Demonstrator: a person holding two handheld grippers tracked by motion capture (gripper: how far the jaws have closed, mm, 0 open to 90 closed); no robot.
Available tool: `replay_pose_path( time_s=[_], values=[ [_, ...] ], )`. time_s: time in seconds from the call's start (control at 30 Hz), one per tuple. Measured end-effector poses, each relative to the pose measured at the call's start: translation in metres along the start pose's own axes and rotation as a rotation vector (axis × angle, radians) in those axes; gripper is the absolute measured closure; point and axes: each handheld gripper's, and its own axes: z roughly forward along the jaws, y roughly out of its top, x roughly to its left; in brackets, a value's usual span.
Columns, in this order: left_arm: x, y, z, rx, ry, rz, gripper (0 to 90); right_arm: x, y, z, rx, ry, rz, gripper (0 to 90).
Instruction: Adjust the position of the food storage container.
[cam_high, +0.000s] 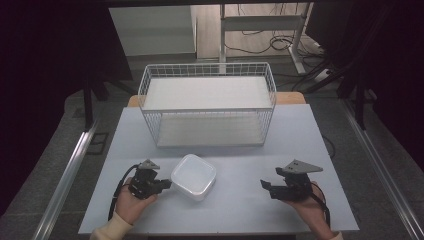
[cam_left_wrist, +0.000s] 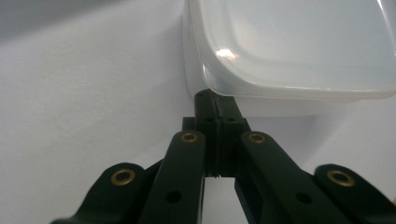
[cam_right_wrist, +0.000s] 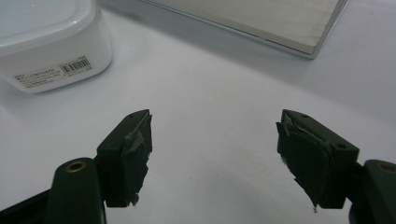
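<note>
The left claw is clenched, jaws pressed together, its tips touching the lid edge of the white square plastic container on the pale surface. The right claw hangs released, jaws wide apart over bare surface.

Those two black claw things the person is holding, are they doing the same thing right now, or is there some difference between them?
The left gripper has its jaws pressed together, while the right gripper has its jaws spread wide apart.

The left gripper's tips sit right at the lip of the white lidded container, just under its lid edge; the right gripper is off to the side over bare table, well clear of the container.

Both are black, hand-held, and carry a grey three-cornered plate on top.
</note>
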Motion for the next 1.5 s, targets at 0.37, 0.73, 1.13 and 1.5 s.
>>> replay_pose_path(
  time_s=[0.37, 0.73, 1.13, 1.5],
  values=[
    [0.003, 0.013, 0.009, 0.001, -0.009, 0.001, 90.0, -0.001, 0.000, -0.001, 0.001, -0.003, 0.000, 26.3],
    [0.003, 0.029, 0.021, 0.002, -0.013, 0.004, 90.0, -0.002, -0.001, 0.000, 0.007, -0.006, -0.001, 26.2],
    [0.000, 0.047, 0.037, 0.001, -0.025, 0.001, 90.0, -0.003, -0.002, 0.001, 0.012, -0.008, 0.003, 26.2],
    [0.000, 0.064, 0.051, 0.014, -0.040, 0.015, 90.0, -0.004, -0.002, 0.001, 0.016, -0.010, 0.001, 26.3]
  ],
)
